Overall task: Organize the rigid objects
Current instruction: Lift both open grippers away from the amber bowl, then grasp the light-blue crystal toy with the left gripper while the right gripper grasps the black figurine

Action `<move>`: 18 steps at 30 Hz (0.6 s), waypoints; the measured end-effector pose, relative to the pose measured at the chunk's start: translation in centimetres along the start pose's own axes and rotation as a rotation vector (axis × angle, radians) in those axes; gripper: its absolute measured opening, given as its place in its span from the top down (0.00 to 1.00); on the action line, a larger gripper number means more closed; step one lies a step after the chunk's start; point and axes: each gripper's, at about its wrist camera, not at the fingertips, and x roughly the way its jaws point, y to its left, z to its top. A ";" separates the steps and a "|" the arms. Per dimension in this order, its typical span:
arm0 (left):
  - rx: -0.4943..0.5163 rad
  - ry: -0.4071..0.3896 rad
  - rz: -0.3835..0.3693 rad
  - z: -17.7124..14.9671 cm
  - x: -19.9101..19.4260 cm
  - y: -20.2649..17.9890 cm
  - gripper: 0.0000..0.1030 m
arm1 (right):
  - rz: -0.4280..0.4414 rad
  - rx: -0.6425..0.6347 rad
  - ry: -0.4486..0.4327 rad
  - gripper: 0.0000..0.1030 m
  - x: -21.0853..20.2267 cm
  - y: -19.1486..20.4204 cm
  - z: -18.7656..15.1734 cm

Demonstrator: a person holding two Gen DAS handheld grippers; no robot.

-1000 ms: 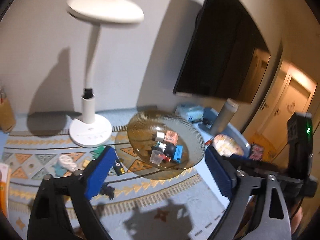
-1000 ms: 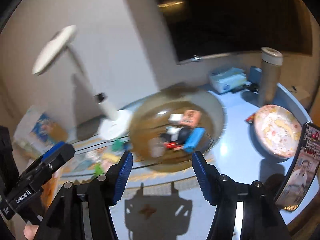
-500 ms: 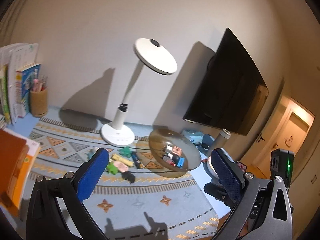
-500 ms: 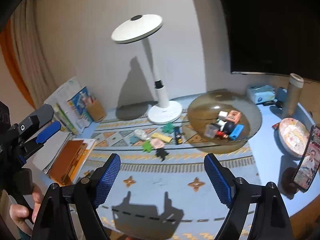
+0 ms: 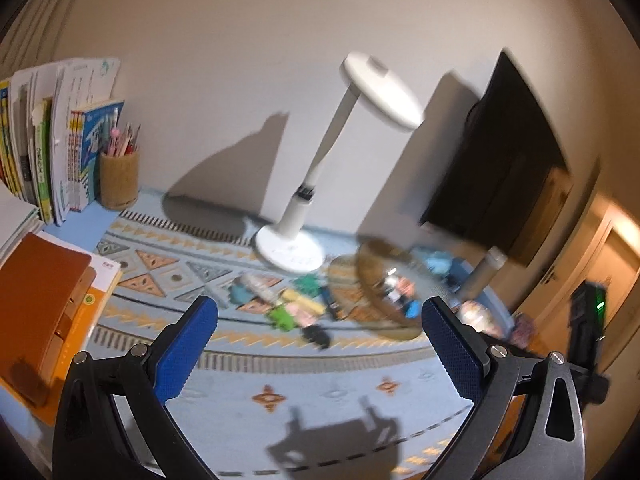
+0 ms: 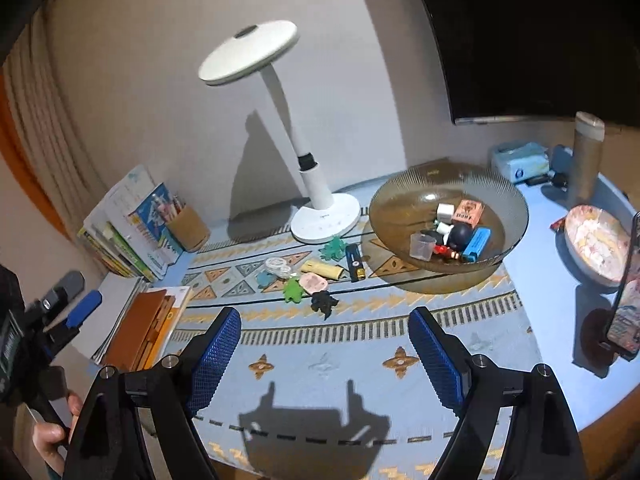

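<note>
An amber glass bowl (image 6: 390,220) sits right of centre on the patterned mat and holds a blue lighter (image 6: 478,244), an orange box (image 6: 470,212), a white cube (image 6: 445,213), a clear cup (image 6: 422,245) and a small figure. Loose on the mat to its left lie a green figure (image 6: 293,290), a black figure (image 6: 323,302), a yellow piece (image 6: 322,268) and a black lighter (image 6: 355,262). My right gripper (image 6: 324,318) hangs open and empty over the near mat, well short of them. My left gripper (image 5: 318,312) is open and empty too, facing the blurred bowl (image 5: 372,264).
A white desk lamp (image 6: 324,216) stands behind the loose pieces. Books (image 6: 128,236), a pen cup (image 6: 188,226) and a brown notebook (image 6: 136,336) are at the left. A flask (image 6: 586,156), a tissue box (image 6: 518,160), a patterned plate (image 6: 596,244) and a phone on a stand (image 6: 626,292) are at the right.
Both grippers have drawn back from the bowl, so more of the desk shows. The right jaws have opened wider. The left view has swung left onto the books.
</note>
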 end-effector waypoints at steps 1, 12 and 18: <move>0.005 0.024 0.016 -0.3 1.3 0.6 0.01 | -0.004 -0.002 0.011 0.18 0.8 -0.2 -0.1; 0.168 0.367 0.139 -2.4 19.0 7.2 0.01 | -0.019 -0.215 0.167 0.18 13.9 1.2 -1.1; 0.218 0.442 0.087 -2.0 24.9 8.9 0.06 | -0.025 -0.302 0.254 0.26 20.3 1.7 -1.3</move>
